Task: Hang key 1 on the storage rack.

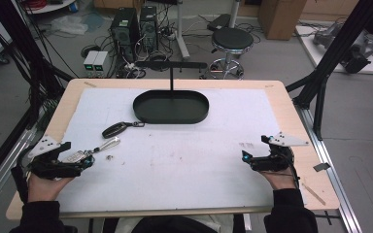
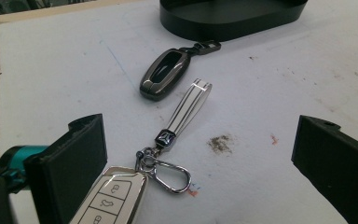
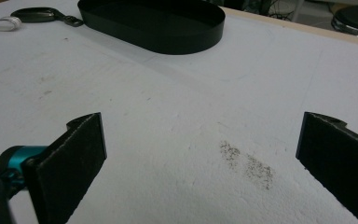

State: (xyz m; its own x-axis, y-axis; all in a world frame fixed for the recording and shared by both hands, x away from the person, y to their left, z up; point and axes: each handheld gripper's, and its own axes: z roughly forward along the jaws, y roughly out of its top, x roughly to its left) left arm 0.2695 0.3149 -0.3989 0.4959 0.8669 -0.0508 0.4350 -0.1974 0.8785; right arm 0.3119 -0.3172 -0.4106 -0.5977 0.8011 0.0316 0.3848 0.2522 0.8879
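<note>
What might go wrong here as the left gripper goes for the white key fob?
The open left gripper has the white key fob hard against one jaw, not centred, so closing may push it aside. Its carabiner and white strap trail out and could snag or drag. The strap's tip lies near the dark key fob, which might shift.

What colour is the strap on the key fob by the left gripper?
White with thin dark stripes; the strap shows best in the left gripper view.

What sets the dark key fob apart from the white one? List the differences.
The dark key fob is glossy grey-black; the white key fob is pale with button icons. The dark one lies nearer the black tray; the white one lies by the left tool, whose jaws stand open. The white one carries a carabiner ring and white strap; the dark one only a small clip. Both lie flat on the white mat.
</note>
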